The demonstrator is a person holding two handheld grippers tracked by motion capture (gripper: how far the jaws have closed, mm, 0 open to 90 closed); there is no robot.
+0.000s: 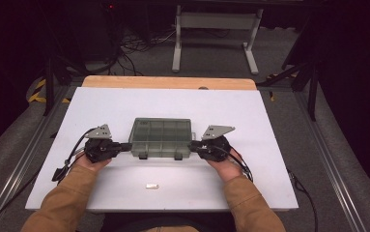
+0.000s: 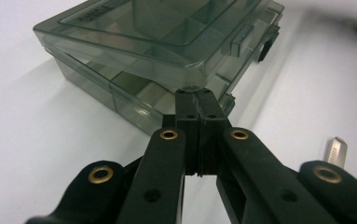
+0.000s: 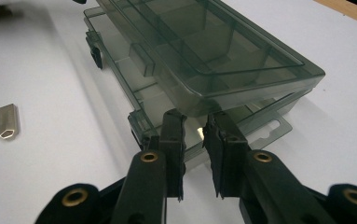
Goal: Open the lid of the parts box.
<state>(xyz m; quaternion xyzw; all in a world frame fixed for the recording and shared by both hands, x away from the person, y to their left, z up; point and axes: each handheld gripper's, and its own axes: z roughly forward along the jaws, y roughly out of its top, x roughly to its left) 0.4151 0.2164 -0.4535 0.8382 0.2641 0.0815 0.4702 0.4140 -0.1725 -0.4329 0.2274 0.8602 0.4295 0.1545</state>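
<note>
Smoky translucent plastic box [image 1: 161, 137], rectangular, divided, small metal piece [image 1: 151, 185] nearby

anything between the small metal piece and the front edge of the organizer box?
Nothing. In the high view, bare white table lies between the metal piece and the organizer box. The right gripper view shows the same bare gap beside the piece.

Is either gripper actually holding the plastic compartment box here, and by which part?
No firm hold shows. The left gripper has its jaws shut, tips against the box corner. The right gripper is open, jaws either side of the opposite corner's lower edge.
</note>
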